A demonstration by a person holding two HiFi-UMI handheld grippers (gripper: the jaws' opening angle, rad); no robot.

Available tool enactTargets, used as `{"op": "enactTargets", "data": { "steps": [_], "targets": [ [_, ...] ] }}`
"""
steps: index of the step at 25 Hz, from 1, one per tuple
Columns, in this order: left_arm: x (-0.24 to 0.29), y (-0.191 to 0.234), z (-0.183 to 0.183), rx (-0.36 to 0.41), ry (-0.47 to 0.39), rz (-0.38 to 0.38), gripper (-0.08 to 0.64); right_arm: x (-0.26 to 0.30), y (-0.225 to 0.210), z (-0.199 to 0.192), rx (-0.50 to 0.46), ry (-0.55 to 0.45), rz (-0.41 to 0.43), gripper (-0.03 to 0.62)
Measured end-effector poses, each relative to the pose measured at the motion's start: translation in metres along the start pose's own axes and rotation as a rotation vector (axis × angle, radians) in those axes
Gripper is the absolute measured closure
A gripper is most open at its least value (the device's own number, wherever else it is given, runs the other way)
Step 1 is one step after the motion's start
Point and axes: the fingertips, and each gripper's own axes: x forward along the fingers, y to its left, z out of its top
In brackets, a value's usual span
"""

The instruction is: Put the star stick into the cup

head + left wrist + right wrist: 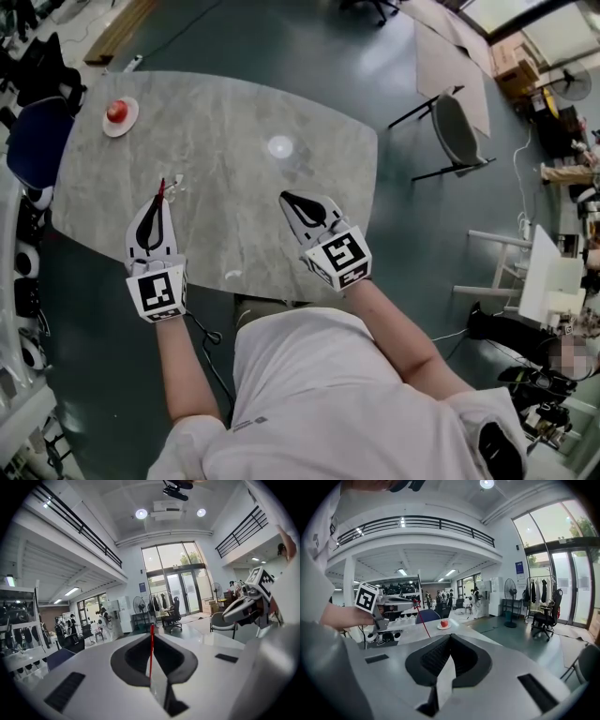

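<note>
A thin red star stick (151,656) stands pinched in my left gripper (151,637) and pokes out past its tips. In the head view that gripper (161,199) hovers over the table's near left part, with the stick's red end (161,189) at its tip. The right gripper view shows the left gripper (410,601) with a small star shape at its tips and the stick (423,623) slanting down. My right gripper (286,197) is shut and holds nothing, over the table's near middle. I cannot make out a cup. A pale round spot (279,146) could be glare.
A red apple-like thing on a small plate (119,113) sits at the grey marble table's (216,122) far left corner. A dark blue chair (37,141) stands at the left and a grey chair (457,131) at the right.
</note>
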Motion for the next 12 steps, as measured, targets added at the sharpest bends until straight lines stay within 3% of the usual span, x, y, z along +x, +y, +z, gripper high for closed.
{"op": "enactTargets", "data": {
  "steps": [5, 12],
  "targets": [
    [0.019, 0.014, -0.003, 0.007, 0.004, -0.005, 0.545, 0.007, -0.007, -0.001, 0.015, 0.020, -0.021, 0.583],
    [0.043, 0.022, -0.040, -0.015, 0.053, -0.032, 0.545, 0.018, -0.014, -0.013, 0.033, 0.065, -0.049, 0.581]
  ]
}}
